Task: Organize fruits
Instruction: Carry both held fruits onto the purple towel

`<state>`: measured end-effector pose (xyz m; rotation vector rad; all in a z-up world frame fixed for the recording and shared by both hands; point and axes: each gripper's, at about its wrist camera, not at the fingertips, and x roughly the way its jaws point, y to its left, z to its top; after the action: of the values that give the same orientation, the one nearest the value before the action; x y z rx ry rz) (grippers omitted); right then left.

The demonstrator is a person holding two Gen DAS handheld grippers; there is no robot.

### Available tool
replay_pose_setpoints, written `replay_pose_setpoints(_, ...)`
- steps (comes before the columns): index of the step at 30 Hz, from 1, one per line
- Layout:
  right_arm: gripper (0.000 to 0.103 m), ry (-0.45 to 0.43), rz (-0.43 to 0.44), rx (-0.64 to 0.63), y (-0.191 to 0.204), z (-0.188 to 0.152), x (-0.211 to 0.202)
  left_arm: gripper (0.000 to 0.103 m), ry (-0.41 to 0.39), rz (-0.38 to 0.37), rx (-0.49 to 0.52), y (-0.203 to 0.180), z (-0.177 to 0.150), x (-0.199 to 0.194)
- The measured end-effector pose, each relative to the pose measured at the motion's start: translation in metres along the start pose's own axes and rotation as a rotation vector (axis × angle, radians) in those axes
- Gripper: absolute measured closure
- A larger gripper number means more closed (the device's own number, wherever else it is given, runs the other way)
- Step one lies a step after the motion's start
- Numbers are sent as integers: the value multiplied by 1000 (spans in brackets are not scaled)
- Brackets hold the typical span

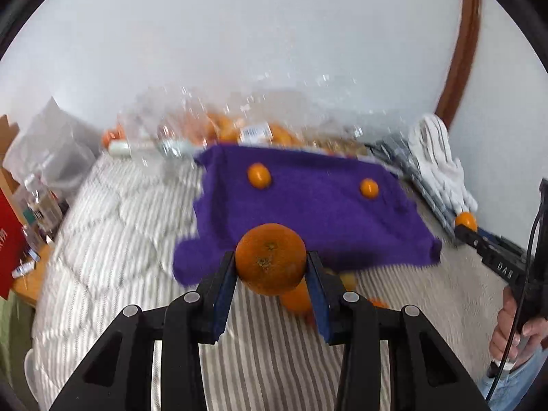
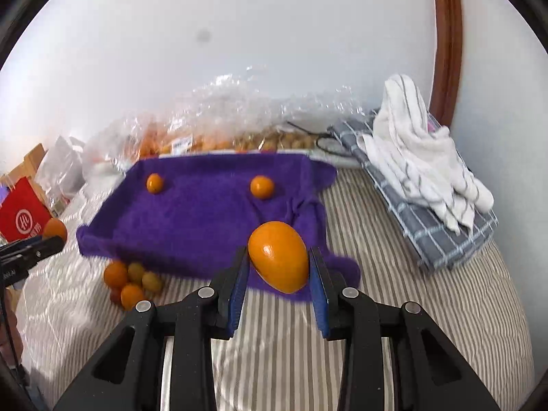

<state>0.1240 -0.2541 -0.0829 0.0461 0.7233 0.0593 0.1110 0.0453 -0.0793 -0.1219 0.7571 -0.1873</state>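
Observation:
My left gripper (image 1: pixel 271 263) is shut on a round orange (image 1: pixel 270 257), held above the striped bed before a purple towel (image 1: pixel 308 205). My right gripper (image 2: pixel 278 263) is shut on a smooth oval orange fruit (image 2: pixel 278 257) over the purple towel's (image 2: pixel 205 212) near right corner. Two small oranges lie on the towel (image 2: pixel 154 183) (image 2: pixel 262 187). A small pile of oranges (image 2: pixel 130 281) lies on the bed at the towel's near left edge. The right gripper with its fruit shows at the right of the left wrist view (image 1: pixel 465 221); the left gripper shows at the left of the right wrist view (image 2: pixel 54 229).
Clear plastic bags of oranges (image 2: pixel 191 137) lie behind the towel by the wall. Folded white and grey checked cloths (image 2: pixel 418 167) lie on the right. A red box (image 2: pixel 20 219) and clutter stand left of the bed. A wooden frame (image 2: pixel 445 41) rises at the right.

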Motion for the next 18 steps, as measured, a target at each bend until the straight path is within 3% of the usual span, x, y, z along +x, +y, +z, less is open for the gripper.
replay_pose_setpoints(5, 69, -27, 7, 5, 4, 28, 9, 65, -67, 34, -39, 4, 37, 4)
replay_pose_setpoints(11, 69, -29, 22, 20, 7, 54, 34, 65, -131, 84, -51, -1, 63, 37)
replay_pose_setpoints(15, 69, -32, 27, 25, 8, 67, 53, 65, -146, 108, -43, -1, 65, 60)
replay_pose_setpoints(18, 69, -27, 30, 14, 7, 65, 73, 65, -140, 81, -59, 5, 58, 79)
